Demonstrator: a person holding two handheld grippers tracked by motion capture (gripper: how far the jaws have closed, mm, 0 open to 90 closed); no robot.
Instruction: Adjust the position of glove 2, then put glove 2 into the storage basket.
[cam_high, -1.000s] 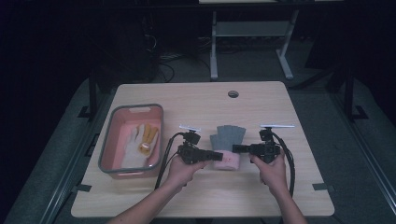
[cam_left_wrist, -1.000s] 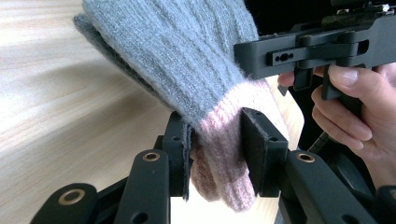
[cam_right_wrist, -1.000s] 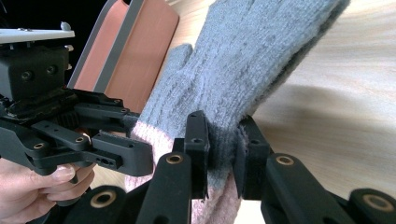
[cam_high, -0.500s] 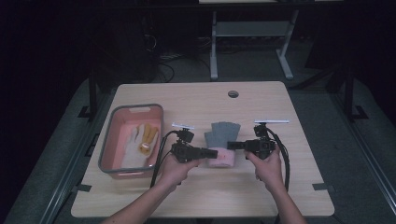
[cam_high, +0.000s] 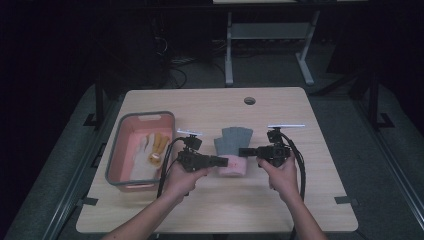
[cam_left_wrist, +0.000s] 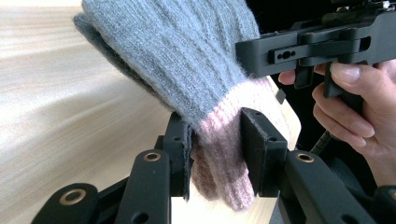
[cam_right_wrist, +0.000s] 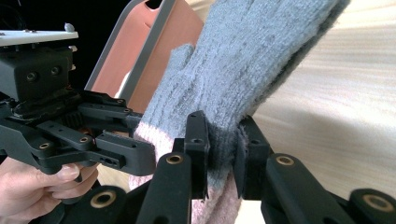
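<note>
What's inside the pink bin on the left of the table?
In the bin lies a white glove with a yellow glove beside it. Whatever is under them is hidden, and the near wall hides part of the bin floor.

Bin (cam_high: 142, 119) contents too small to identify.

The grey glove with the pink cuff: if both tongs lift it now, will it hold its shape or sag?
The grey glove is soft knit, so it will probably sag between the left tongs and right tongs. Its cuff bunches where the jaws pinch, suggesting it is light and compressible. The fuzzy yarn should grip, not slip.
</note>
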